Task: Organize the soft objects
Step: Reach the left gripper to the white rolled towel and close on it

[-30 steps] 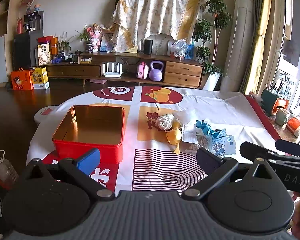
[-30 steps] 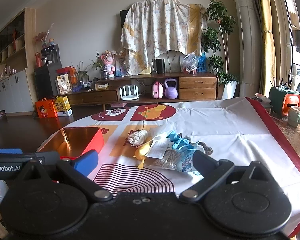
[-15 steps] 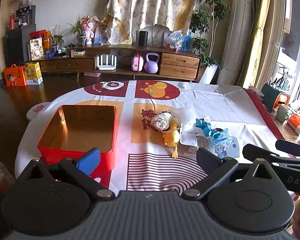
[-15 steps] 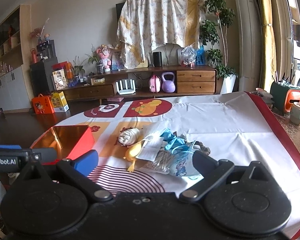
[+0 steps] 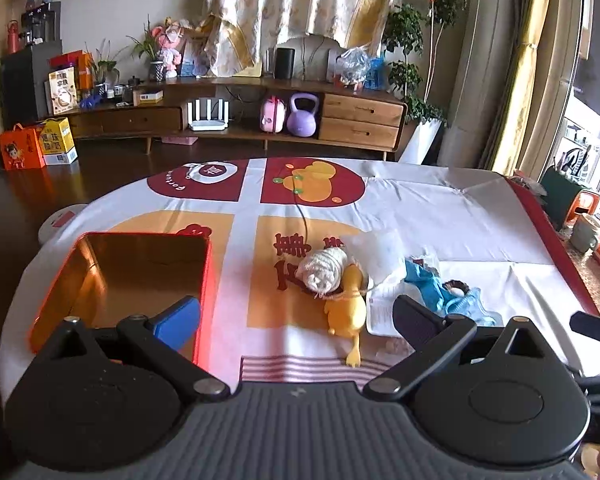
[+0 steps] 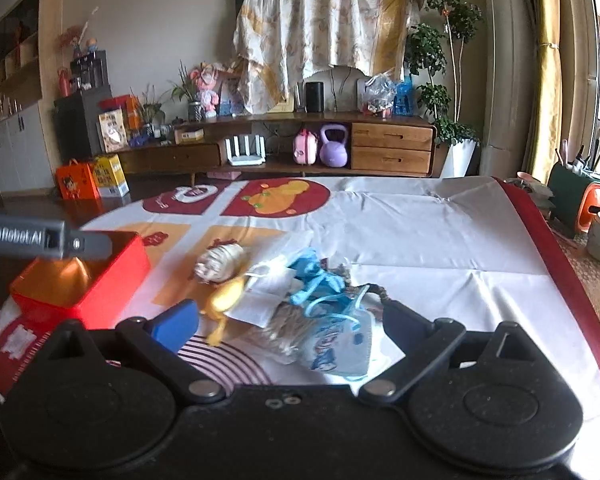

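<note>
The left tool (image 5: 296, 318) was held above the near edge of the tabletop (image 5: 440, 216), its two fingers spread wide apart with nothing between them. One fingertip (image 5: 178, 322), padded in blue, was seen over the near right corner of the red tin box (image 5: 206, 280); the other, black, was seen near the pile of soft objects. The box stood open on the left part of the patterned cloth, its gold inside bare as far as could be seen.

The right tool (image 6: 292, 322) was likewise held with its fingers wide apart and empty, low over the near side of the pile. In that view the left tool's grey body appeared at the left edge, over the box.

The soft objects lay together near the middle of the tabletop, to the right of the box and apart from it. A white rolled cloth bundle (image 5: 324, 270) was seen touching a yellow duck toy (image 5: 346, 308), which lay just in front of it. Beside these, white paper-like packets (image 6: 266, 294) and a tangle of blue fabric (image 6: 314, 276) were heaped, with a printed face mask (image 6: 340, 346) nearest the right tool. The rest of the pile could not be made out clearly.
</note>
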Demonstrator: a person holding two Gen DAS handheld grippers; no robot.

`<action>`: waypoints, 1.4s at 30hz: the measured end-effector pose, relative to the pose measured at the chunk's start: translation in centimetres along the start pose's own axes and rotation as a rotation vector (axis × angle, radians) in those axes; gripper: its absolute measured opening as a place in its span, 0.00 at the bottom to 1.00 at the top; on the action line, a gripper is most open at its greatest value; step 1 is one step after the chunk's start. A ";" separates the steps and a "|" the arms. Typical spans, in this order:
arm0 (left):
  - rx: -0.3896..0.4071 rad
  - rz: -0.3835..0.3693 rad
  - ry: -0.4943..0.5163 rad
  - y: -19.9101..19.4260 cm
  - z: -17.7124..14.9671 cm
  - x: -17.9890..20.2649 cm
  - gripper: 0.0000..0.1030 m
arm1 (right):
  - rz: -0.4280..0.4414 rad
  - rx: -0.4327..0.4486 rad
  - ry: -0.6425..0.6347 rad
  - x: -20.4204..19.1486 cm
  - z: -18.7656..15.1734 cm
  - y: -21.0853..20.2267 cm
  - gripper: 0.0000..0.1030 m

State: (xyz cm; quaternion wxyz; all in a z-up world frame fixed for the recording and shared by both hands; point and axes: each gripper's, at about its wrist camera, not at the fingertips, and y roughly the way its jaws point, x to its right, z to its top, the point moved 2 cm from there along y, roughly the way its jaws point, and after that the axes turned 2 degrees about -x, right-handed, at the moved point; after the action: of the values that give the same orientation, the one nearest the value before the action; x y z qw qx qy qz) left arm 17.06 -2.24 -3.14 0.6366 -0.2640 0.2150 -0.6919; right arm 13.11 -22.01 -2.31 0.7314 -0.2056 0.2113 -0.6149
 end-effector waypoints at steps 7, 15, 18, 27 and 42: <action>-0.053 0.006 0.051 5.2 1.5 0.7 1.00 | -0.023 -0.055 -0.019 2.1 0.1 3.3 0.88; -0.118 0.018 0.090 11.0 2.6 1.2 1.00 | -0.022 -0.102 -0.051 2.8 0.3 6.7 0.83; -0.129 0.031 0.108 12.8 2.8 1.5 1.00 | -0.019 -0.108 -0.057 3.1 0.8 7.7 0.82; -0.161 0.032 0.128 17.1 3.2 2.1 0.99 | 0.038 -0.132 -0.094 1.9 2.9 11.4 0.80; -0.249 -0.039 0.073 21.7 3.7 1.4 0.88 | 0.102 -0.172 -0.238 -3.0 4.5 18.5 0.57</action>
State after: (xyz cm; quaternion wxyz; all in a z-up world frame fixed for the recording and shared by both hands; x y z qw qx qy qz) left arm 36.00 -5.62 -13.88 0.5772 -0.3198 0.3171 -0.6812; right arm 30.19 -15.89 -8.79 0.7614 -0.3281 0.1852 -0.5277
